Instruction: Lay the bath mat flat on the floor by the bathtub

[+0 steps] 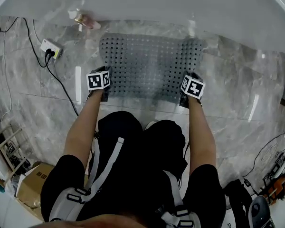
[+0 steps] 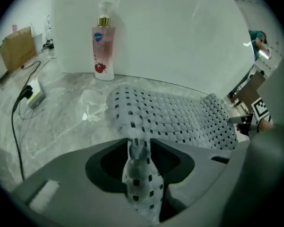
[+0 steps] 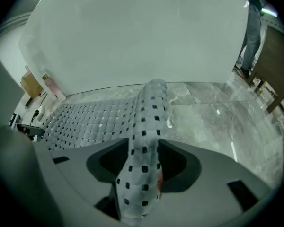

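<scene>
Item: bath mat (image 1: pixel 149 65), grey, rubbery, pierced all over with rows of small holes. Location: on the floor (image 1: pixel 237 94) of grey veined tile, its far edge lying along the foot of the white bathtub (image 1: pixel 180 8). Condition: the middle and far part lie spread on the tile; the two near corners are drawn up into narrow folds, one at each gripper

Left hand-held gripper (image 2: pixel 138 155): low over the mat's near left corner, pointing steeply down. State: released, with its jaws apart and dark gaps on either side of the upright fold of mat that stands between them

Right hand-held gripper (image 3: pixel 144 167): low over the near right corner, same attitude. State: released, jaws likewise apart, with a broader band of mat running up between them and on toward the tub

Operator: bare forearms reach down to both grippers in the head view; dark trousers, knees bent just short of the mat's near edge; grey harness straps across the back

Other contents:
- pink bottle (image 2: pixel 103 48), gold collar, clear cap, upright on the floor against the tub wall, just beyond the mat's far left corner
- white power strip (image 1: pixel 51 48) on the floor left of the mat, well apart from it, with a black cable (image 1: pixel 61 82) trailing across the tile
- cardboard box (image 1: pixel 33 184), lower left of the head view
- a second person (image 3: pixel 252 27) standing far right beyond the tub in the right gripper view
</scene>
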Tool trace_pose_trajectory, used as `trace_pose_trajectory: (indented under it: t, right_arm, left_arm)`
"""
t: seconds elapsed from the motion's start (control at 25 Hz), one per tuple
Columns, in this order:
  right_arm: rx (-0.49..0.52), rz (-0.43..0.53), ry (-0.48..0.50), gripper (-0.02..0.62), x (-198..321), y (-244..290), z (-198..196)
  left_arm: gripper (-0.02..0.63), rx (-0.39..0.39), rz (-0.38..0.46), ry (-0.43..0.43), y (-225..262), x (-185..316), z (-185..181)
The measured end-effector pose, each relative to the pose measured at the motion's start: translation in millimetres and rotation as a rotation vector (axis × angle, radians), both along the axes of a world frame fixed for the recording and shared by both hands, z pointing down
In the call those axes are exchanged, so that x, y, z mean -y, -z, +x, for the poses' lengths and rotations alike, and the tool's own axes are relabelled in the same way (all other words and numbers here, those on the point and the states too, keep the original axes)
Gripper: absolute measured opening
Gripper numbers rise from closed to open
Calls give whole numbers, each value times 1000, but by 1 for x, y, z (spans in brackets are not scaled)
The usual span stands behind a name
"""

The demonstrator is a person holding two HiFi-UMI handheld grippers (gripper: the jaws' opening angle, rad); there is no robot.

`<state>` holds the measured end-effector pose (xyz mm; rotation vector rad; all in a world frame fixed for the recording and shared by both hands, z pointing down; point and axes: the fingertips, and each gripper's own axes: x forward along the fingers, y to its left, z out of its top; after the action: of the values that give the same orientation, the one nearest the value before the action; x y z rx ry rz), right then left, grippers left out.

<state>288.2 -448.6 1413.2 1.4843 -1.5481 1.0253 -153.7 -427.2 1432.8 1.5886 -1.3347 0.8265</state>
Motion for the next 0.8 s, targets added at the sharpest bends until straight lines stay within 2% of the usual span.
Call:
trace_pose_trajectory:
  t: [0.04, 0.08, 0.16, 0.2, 0.24, 0.28, 0.32, 0.44, 0.64, 0.8]
  right_arm:
    - [-19, 9, 11, 206, 1, 4, 2]
    - [-33, 20, 21, 230, 2, 13, 3]
    - [-38, 54, 36, 230, 5, 44, -2]
    - [-40, 80, 43, 221, 7, 69, -6]
    - [-45, 110, 56, 94, 10, 99, -13]
    - [-47, 141, 78, 6, 12, 133, -23]
    - [-36, 170, 105, 6, 12, 171, -35]
    - [44, 259, 178, 6, 9, 305, -74]
    - [142, 420, 207, 6, 0, 566, -120]
    - [190, 659, 189, 6, 36, 770, -143]
  left_arm:
    - [159, 24, 11, -19, 4, 1, -3]
    - [180, 46, 29, -35, 12, 2, -6]
    - [190, 68, 49, -38, 39, 4, -10]
    - [173, 68, 52, -23, 61, 6, -11]
    - [80, 59, 63, -2, 90, 10, -11]
    - [2, 42, 87, 11, 125, 15, -7]
    - [2, 25, 122, 7, 165, 20, 0]
    - [2, 23, 244, -41, 315, 29, 22]
    - [2, -6, 432, -15, 605, 29, 40]
    - [2, -9, 649, -68, 812, 60, 50]
